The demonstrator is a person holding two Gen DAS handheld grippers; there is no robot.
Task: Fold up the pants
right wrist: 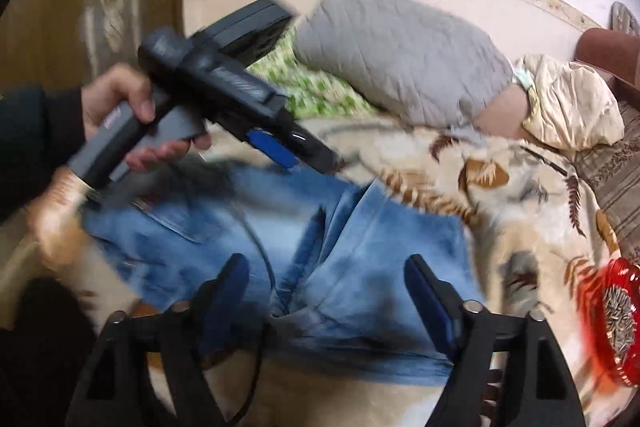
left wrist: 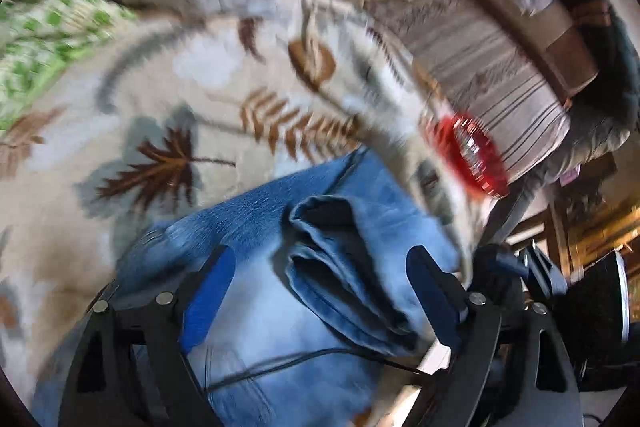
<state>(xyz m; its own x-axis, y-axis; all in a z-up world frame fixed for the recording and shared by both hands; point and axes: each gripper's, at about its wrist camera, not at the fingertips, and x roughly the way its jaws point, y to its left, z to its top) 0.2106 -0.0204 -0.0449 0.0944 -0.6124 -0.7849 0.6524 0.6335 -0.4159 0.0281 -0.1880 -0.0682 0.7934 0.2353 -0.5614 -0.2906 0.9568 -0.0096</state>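
Light-blue jeans lie bunched on a leaf-patterned blanket. A folded leg end rests on top of them, between the spread jaws of my left gripper, which is open with its blue pads clear of the denim. In the right wrist view the jeans spread across the blanket. My right gripper hovers open over their near edge and holds nothing. A hand holds the left gripper over the far side of the jeans.
A red bowl of seeds sits on the blanket to the right of the jeans, also in the left wrist view. A grey quilted pillow, green-patterned cloth and cream pillow lie behind. A black cable crosses the denim.
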